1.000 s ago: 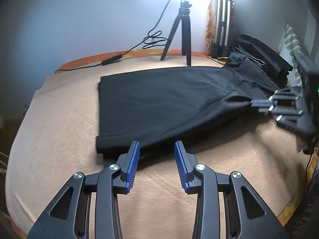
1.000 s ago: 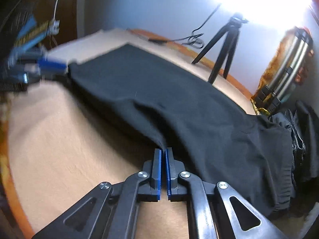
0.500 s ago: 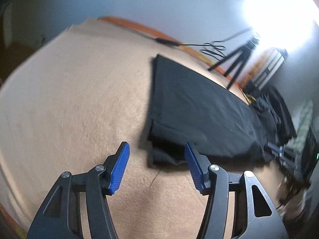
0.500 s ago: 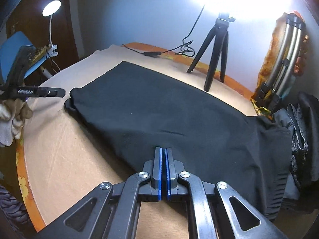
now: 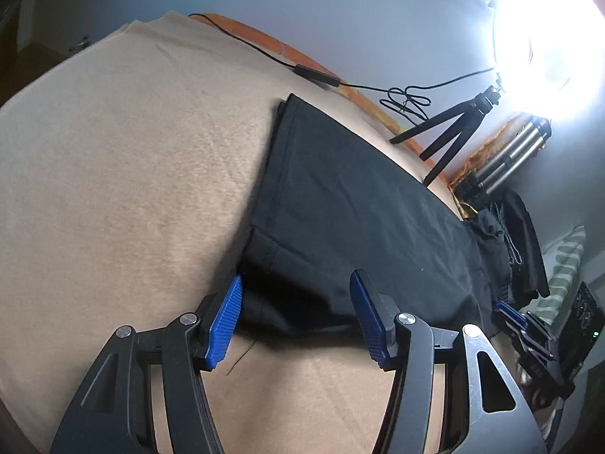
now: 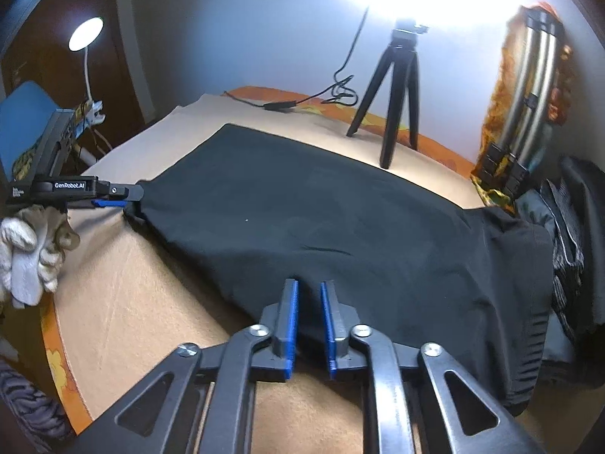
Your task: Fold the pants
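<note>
Right gripper [image 6: 307, 321] has just been opening, releasing black pants [image 6: 340, 227]

A bedroom at home: a bed [image 6: 124, 302] under a tan blanket [image 5: 124, 174], a desk lamp [image 6: 86, 34] beside it, a striped pillow [image 5: 563, 261], and clothes [image 6: 574, 227] heaped at one end.

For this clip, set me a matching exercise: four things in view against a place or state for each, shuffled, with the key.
Things:
1. black pants
2. small black tripod
3. left gripper
4. white round lamp

Places or states:
A. lit, beyond the bed's left edge
B. jaws apart around the hem corner
C. spread flat on the tan blanket
D. standing near the wall

Pairs: 1-C, 2-D, 3-B, 4-A
</note>
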{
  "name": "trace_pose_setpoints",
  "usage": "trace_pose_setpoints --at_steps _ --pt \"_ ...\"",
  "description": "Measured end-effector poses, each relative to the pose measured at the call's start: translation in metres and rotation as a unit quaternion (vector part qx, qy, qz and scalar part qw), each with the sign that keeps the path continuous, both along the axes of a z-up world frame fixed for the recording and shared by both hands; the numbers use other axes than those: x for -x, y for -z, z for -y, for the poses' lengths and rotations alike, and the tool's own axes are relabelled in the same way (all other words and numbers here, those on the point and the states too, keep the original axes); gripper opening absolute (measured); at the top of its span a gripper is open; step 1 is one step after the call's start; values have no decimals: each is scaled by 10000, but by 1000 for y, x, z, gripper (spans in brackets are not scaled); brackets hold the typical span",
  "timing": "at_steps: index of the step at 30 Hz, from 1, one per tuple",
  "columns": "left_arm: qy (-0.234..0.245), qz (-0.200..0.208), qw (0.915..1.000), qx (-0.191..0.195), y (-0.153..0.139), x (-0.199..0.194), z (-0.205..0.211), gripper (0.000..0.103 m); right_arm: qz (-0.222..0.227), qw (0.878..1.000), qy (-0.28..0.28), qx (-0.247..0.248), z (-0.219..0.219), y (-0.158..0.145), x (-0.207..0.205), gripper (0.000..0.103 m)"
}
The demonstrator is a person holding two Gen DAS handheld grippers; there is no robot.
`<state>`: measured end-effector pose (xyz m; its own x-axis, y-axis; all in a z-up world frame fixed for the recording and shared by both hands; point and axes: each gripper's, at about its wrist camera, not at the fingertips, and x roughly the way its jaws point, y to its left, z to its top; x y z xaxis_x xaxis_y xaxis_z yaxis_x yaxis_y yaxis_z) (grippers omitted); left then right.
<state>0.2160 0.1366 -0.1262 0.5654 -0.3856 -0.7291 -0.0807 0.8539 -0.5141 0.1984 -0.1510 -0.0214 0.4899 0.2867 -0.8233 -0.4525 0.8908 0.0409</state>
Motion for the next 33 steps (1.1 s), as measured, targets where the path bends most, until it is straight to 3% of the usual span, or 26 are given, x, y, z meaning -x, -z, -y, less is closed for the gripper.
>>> trace_pose_setpoints --at_steps 1,2,3,4,5,8,12,16,21,23,27,33 --pt "8 42 9999 -140 0 -2 5 53 -5 10000 46 -49 2 -2 1 20" --pt "21 63 9997 -215 0 -3 8 43 -15 9999 99 -132 5 -4 3 22" --pt "31 39 9995 -299 1 -6 12 17 -22 9998 125 -180 7 -6 5 23" --pt "19 2 9995 -323 3 -8 14 8 -16 9997 156 -196 8 -8 6 25" --pt "-16 18 9994 -345 4 -8 15 6 -3 9996 179 -199 9 -9 8 29" --pt "8 275 9989 -381 -3 -5 18 6 -1 9993 263 -274 11 -15 12 34" --pt "191 667 9960 -566 -16 4 27 5 -63 9980 253 -584 7 -29 6 57" --pt "409 815 9936 -662 -20 9 37 4 -174 9952 240 -935 -13 -45 -29 60" --pt "577 1026 9896 -829 -25 11 46 3 -516 9932 -168 -1026 -82 -53 -94 61" --pt "620 1106 9877 -911 -25 12 48 4 -776 9906 -351 -1066 -114 -46 -115 61" --pt "675 1137 9871 -902 -21 13 46 4 -1336 9873 -555 -657 -187 -5 -156 61" --pt "675 1195 9876 -760 -19 14 36 3 -1614 9855 -508 88 -243 54 -183 61"
